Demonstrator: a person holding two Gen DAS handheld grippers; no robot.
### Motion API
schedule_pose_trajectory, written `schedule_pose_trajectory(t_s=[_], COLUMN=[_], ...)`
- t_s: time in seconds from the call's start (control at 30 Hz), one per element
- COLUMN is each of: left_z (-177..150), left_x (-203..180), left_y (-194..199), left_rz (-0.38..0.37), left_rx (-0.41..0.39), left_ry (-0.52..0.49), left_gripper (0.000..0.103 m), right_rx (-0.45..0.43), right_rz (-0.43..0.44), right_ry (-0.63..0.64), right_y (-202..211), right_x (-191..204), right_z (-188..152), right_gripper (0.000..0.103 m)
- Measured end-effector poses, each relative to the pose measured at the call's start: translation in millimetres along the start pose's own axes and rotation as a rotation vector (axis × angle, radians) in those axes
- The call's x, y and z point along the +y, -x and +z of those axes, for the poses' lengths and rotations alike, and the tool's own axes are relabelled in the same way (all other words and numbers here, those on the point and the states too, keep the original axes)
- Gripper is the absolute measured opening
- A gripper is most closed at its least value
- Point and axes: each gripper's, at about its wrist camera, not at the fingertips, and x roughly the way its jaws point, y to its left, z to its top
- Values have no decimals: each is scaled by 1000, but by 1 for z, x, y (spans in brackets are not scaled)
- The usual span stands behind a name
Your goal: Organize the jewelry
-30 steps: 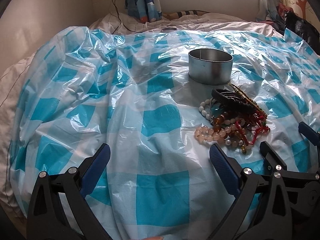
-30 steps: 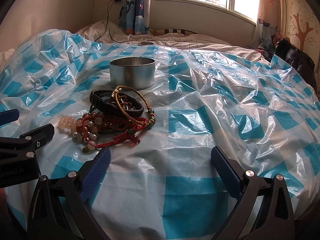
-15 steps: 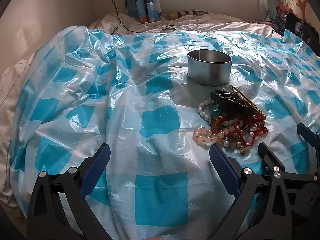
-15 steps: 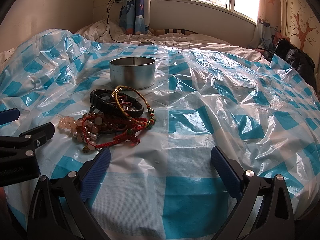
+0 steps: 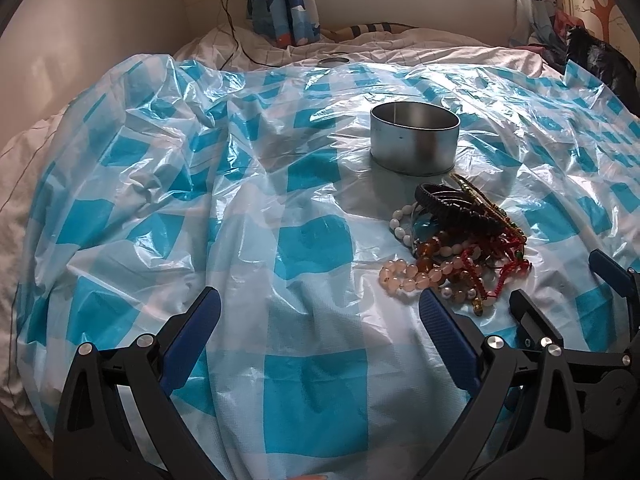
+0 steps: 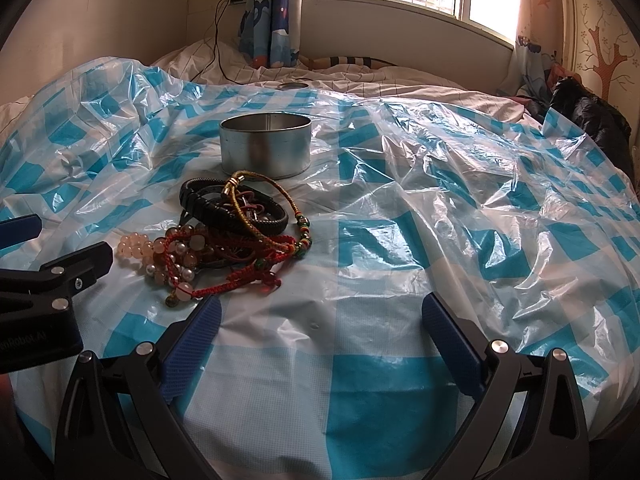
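Barely anything is changing: across the last second the left wrist view is creeping slightly so the tin [image 5: 414, 142] and the jewelry pile [image 5: 454, 242] are sitting a touch higher in frame, meaning the approach is only beginning and nothing is sorted yet. The left gripper [image 5: 318, 330] is holding its jaws wide and empty; the pile is lying right of centre, just beyond the right-hand jaw, on the checked plastic sheet [image 5: 200, 200].

Meanwhile, the right wrist view is staying essentially steady. The right gripper [image 6: 320, 332] is also keeping its jaws wide, empty, with the jewelry pile [image 6: 224, 236] lying at centre left, above the left-hand jaw, and the tin [image 6: 265, 145] standing just behind it.
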Motion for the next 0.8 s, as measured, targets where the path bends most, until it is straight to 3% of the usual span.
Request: schedule_pose_trajectory(t_s=[0.6,0.8], left_z=[3,4], left_x=[8,17], left_y=[2,1], left_rz=[-36,-29], left_rx=[-2,3], left_ry=[26,46], left_gripper=[95,95], right_rx=[-15,-31], right_rz=[8,58], right_ry=[23,27], right_y=[9,14], right_x=[4,1], right_z=[5,17], right_gripper=[97,97])
